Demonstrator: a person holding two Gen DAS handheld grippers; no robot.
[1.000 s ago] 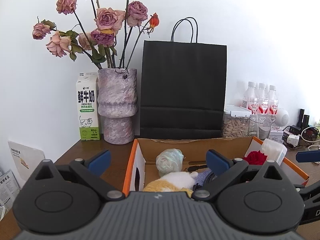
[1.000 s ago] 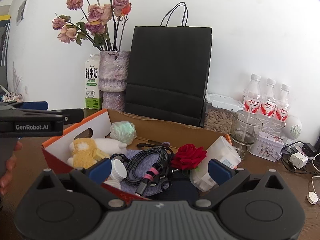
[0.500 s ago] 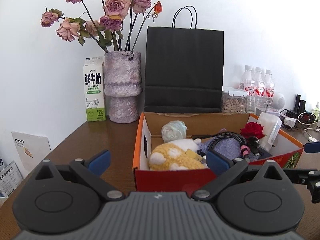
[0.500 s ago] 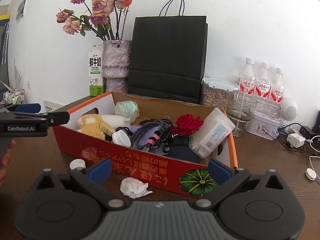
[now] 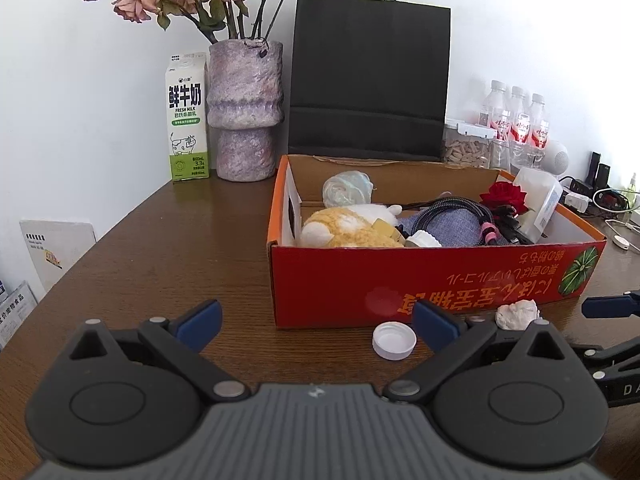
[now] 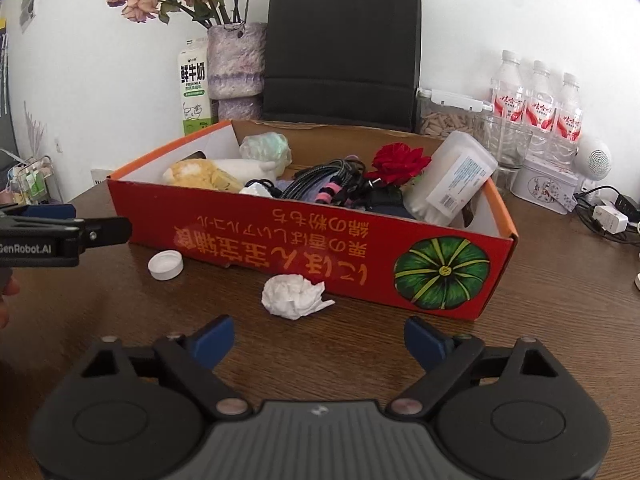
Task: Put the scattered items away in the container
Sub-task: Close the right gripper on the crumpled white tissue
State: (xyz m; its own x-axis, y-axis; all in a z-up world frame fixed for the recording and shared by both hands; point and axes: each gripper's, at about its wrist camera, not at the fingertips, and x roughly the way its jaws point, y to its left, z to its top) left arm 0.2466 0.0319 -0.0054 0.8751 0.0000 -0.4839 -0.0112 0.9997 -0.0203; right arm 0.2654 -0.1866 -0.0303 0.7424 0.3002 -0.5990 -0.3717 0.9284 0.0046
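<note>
A red cardboard box (image 5: 432, 276) (image 6: 320, 240) stands on the brown table, holding a plush toy (image 5: 348, 228), cables (image 6: 324, 184), a red rose (image 6: 400, 162), a white bottle (image 6: 452, 184) and other items. A white bottle cap (image 5: 394, 340) (image 6: 165, 265) and a crumpled white tissue (image 6: 294, 295) (image 5: 517, 314) lie on the table just in front of the box. My left gripper (image 5: 316, 322) is open and empty, low in front of the box, near the cap. My right gripper (image 6: 318, 340) is open and empty, just short of the tissue.
Behind the box stand a milk carton (image 5: 187, 120), a vase of dried roses (image 5: 245, 112), a black paper bag (image 5: 368, 80), a seed jar (image 6: 452, 118), water bottles (image 6: 536, 100), a tin (image 6: 550, 184) and chargers with cables (image 6: 608, 216). Papers (image 5: 52, 248) lean at the table's left edge.
Both grippers have drawn back from over the box and dropped low to the table in front of it. The cap and tissue have come into view. Both stay open.
</note>
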